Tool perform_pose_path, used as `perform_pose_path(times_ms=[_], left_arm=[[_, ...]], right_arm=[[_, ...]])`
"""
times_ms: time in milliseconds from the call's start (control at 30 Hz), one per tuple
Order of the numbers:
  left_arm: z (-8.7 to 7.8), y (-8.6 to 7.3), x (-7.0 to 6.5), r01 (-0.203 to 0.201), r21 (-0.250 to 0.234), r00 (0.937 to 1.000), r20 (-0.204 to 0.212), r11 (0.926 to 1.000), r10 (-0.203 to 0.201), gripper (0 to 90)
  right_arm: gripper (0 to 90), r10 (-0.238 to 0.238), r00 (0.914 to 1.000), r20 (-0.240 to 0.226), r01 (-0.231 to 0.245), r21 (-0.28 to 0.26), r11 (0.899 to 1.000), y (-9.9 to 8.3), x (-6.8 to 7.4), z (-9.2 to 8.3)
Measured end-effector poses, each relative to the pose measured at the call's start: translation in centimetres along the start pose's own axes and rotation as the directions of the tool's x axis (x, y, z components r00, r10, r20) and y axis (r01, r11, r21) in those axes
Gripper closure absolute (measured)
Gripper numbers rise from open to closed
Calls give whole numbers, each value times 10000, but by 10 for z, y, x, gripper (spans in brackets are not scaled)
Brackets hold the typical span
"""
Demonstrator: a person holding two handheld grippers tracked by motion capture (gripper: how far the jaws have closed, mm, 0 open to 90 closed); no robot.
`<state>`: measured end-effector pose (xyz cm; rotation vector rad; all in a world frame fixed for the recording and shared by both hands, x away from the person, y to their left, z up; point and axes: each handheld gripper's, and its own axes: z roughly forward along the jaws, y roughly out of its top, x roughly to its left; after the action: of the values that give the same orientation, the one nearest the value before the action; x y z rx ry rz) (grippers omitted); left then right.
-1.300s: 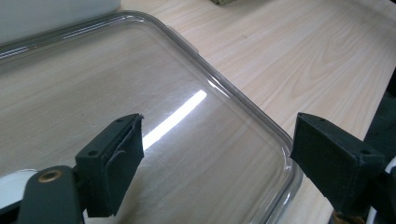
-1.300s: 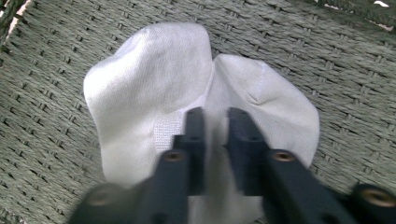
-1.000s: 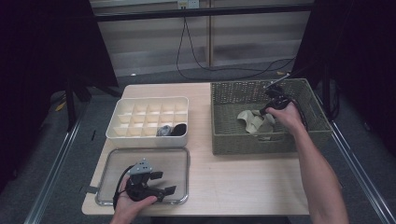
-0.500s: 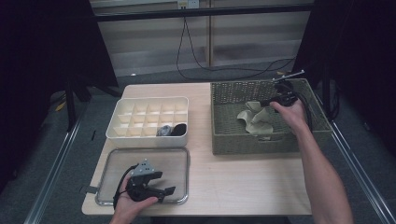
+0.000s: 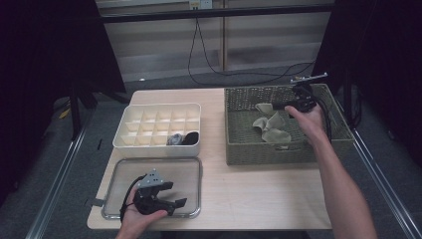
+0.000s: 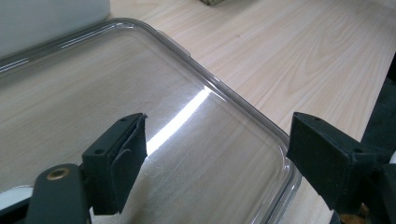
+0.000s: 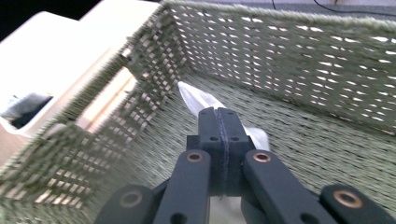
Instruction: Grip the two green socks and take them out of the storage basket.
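Looking down from the high view, a light wooden table [image 5: 249, 199] is seen with a person's forearms entering from the bottom edge. At the near left, the left gripper [image 5: 171, 203] is held low over a clear plastic lid [image 5: 191, 167] lying flat on the table. In the left gripper view its two black jaws are spread wide apart, with nothing between them but the lid's glossy surface and rounded corner below.

At the far right, a green woven basket [image 5: 239, 149] is set on the table. The right gripper [image 5: 276, 106] is held above the basket's interior, pointing toward the left. In the right gripper view its jaws are pressed tightly together and clamped on a pale beige cloth [image 7: 198, 100], whose pointed end sticks out beyond the tips. In the high view the cloth [image 5: 271, 127] is seen hanging in folds down into the basket.

A cream divided box [image 5: 157, 112] is placed left of the basket, just behind the lid; dark and grey items [image 5: 181, 138] are held in two of its front compartments.
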<state>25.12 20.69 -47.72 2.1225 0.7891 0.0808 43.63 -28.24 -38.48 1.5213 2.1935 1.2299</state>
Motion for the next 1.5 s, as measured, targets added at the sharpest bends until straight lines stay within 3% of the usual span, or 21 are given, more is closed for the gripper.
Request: perform_pose_path(times_ms=[567,967,1500], left_arm=[[5,4,2,68,-31,10000,-26,10000,-68,194],[7,5,3,59,59,10000,-1,10000,-59,192],[9,8,4,40,1,10000,-63,10000,-40,193]], right_arm=[[900,120,9926,-1211,-251,-1070,9939,3,18,-19],[900,52,9867,-1626,-284,-1408,9896,5,25,-26],[900,-283,9809,-1924,-89,-1901,9817,15,42,-52]])
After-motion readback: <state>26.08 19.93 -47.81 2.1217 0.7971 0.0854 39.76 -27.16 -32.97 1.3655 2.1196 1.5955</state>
